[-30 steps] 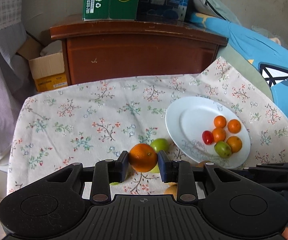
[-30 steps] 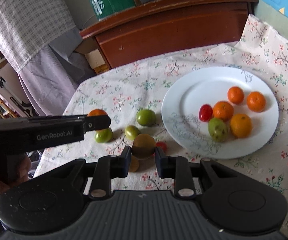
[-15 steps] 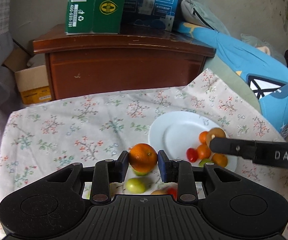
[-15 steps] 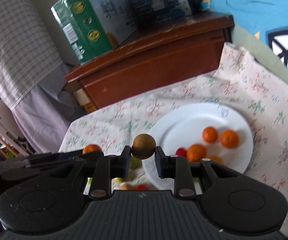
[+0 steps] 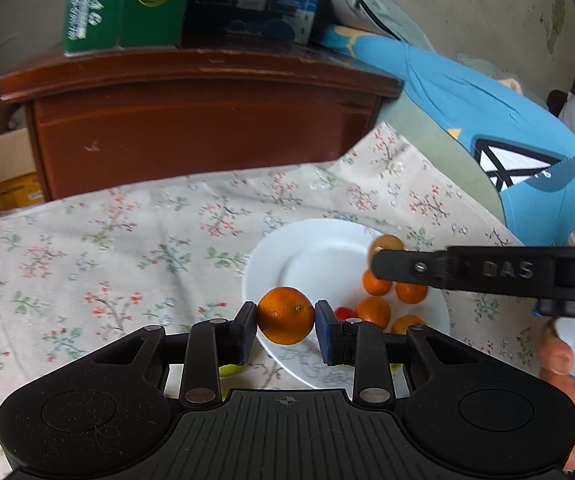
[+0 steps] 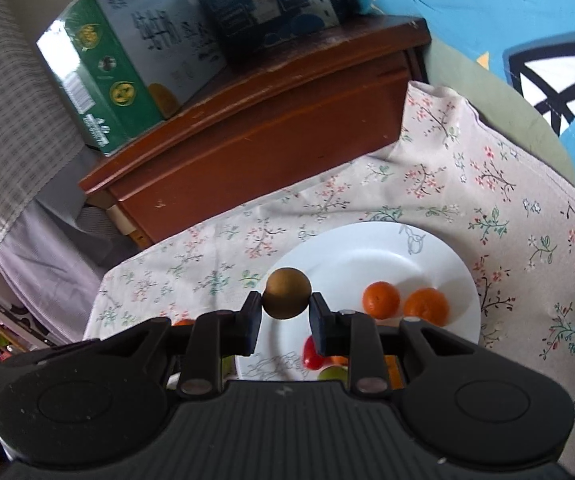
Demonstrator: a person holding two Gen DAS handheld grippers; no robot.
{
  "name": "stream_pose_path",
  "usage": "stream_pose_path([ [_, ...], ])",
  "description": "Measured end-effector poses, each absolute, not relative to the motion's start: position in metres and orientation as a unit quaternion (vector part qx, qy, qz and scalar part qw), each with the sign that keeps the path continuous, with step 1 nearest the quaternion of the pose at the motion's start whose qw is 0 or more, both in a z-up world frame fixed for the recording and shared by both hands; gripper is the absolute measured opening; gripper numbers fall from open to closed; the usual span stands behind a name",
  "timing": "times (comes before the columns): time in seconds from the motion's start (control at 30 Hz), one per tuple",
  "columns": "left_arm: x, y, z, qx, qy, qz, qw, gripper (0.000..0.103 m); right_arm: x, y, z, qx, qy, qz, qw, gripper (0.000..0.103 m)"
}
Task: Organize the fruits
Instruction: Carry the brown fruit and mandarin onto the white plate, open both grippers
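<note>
At the left of the floral tablecloth (image 5: 127, 240), the left gripper (image 5: 286, 322) pinches an orange (image 5: 286, 315) between its pads, held in the air at the near-left rim of the white plate (image 5: 315, 256). To its right, the right gripper (image 6: 286, 312) clamps a small brown round fruit (image 6: 287, 293) (a longan, perhaps) over the plate, above the mandarins (image 6: 381, 300) and a cherry tomato (image 6: 311, 356) already lying there. To do this step well, I judge each fruit should be lowered until it nearly touches the open white area, then let go gently, one gripper at a time so the two do not collide. The orange's skin is dimpled and glossy, the brown fruit matte and smooth; both are spheres and likely to roll on glazed ceramic, while the wrinkled cloth would stop them.
</note>
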State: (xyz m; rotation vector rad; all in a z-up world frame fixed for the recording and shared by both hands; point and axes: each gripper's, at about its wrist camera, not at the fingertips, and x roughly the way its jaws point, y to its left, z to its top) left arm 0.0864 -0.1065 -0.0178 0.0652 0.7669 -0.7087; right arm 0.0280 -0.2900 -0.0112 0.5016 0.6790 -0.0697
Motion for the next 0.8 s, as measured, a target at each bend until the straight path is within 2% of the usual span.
stream_pose_path([
  [0.47, 0.094, -0.126, -0.039, 0.035, 0.394, -0.352, 0.849, 0.029, 0.049, -0.300, -0.039, 0.261, 0.360, -0.054, 0.894, 0.026],
  [0.67, 0.093, -0.129, -0.039, 0.030, 0.391, -0.363, 0.845, 0.031, 0.049, -0.305, -0.039, 0.272, 0.355, -0.063, 0.892, 0.029],
  [0.73, 0.092, -0.128, -0.033, 0.030, 0.384, -0.361, 0.850, 0.041, 0.048, -0.306, -0.036, 0.273, 0.350, -0.064, 0.894, 0.029],
  [0.8, 0.090, -0.125, -0.024, 0.028, 0.369, -0.355, 0.858, 0.061, 0.047, -0.306, -0.032, 0.274, 0.345, -0.065, 0.895, 0.030],
])
